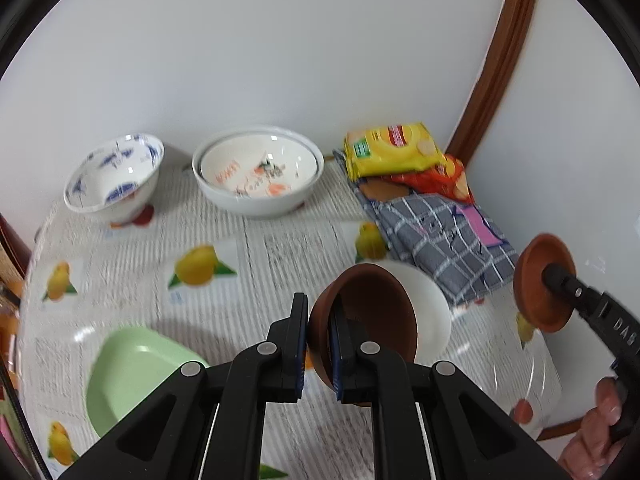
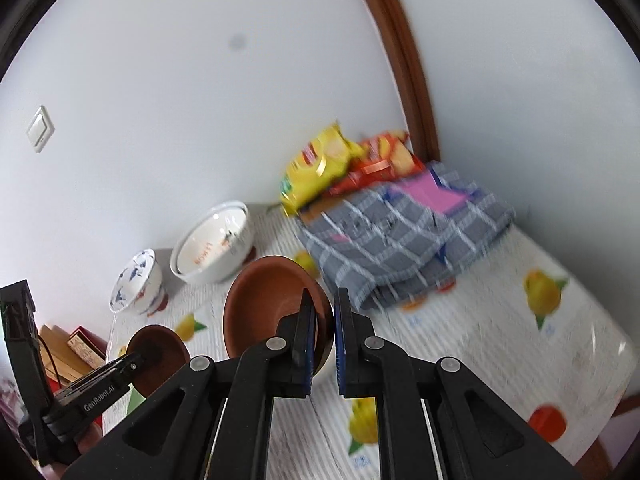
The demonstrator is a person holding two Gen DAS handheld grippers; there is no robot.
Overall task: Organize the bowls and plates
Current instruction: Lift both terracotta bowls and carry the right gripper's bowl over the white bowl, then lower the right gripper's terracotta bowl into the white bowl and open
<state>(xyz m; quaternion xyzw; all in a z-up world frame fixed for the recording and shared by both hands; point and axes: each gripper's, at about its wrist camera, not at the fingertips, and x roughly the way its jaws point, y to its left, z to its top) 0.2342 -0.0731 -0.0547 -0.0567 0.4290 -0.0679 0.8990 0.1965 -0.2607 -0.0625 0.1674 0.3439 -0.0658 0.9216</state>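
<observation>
Holding two small terracotta-brown bowls off the table at once, we have each one pinched by its rim. The left gripper (image 1: 318, 344) is clamped on the left brown bowl (image 1: 368, 316), one finger inside the wall and one outside, so the bowl hangs tilted on its side above a white dish (image 1: 424, 304). The right gripper (image 2: 324, 334) is closed the same way on the right brown bowl (image 2: 272, 304), gripped at its near edge and tipped toward the camera — it hangs clear of the table (image 2: 480, 320).

We judge both to be stiff, light and breakable, glazed or smooth enough to slip. A rim pinch is the only hold these narrow fingers allow, but it leaves the bowl free to swing about the pads; a quick turn could let it rotate or drop. We would keep the grip deep on the wall and move gently.

Further back stand a blue-patterned bowl (image 1: 116, 176) and a wide white bowl (image 1: 258, 176), with a green dish (image 1: 132, 376) nearby — likely places for nesting.
</observation>
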